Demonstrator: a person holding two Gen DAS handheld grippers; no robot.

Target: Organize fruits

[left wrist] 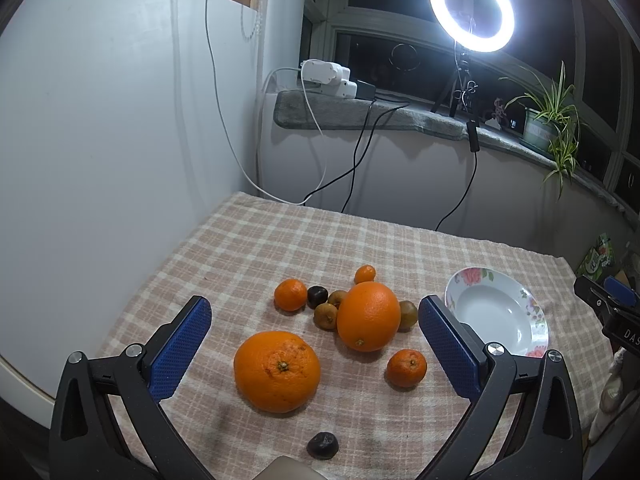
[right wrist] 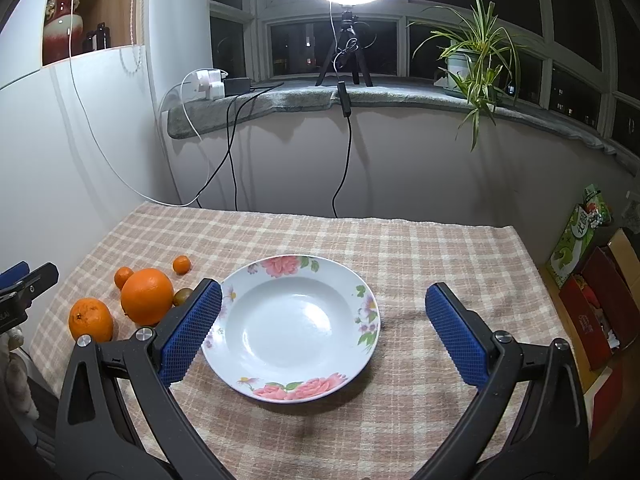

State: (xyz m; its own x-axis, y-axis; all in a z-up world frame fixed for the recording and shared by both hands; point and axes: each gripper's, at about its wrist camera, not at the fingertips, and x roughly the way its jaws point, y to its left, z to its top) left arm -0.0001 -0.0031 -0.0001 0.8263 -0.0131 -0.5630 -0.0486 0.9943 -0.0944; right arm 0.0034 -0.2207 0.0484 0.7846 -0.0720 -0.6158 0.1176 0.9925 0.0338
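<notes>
Now both grippers gape wide and empty: left gripper (left wrist: 316, 326) over oranges (left wrist: 277, 371), right gripper (right wrist: 324, 312) over plate (right wrist: 291, 388).

**Fruit clustered, plate bare**

Two big oranges (left wrist: 277, 371) (left wrist: 368, 316) sit on the desk among three mandarins (left wrist: 406, 367) (left wrist: 291, 294) (left wrist: 365, 273), three brownish kiwis (left wrist: 325, 316) and two dark chestnuts (left wrist: 322, 445) (left wrist: 317, 297). The floral plate (right wrist: 296, 394) lies flat just right of the cluster, nothing in it.

Bare cloth (right wrist: 420, 248) rings the empty plate (right wrist: 280, 390); clustered fruit (left wrist: 360, 312) crowds its left side.
</notes>
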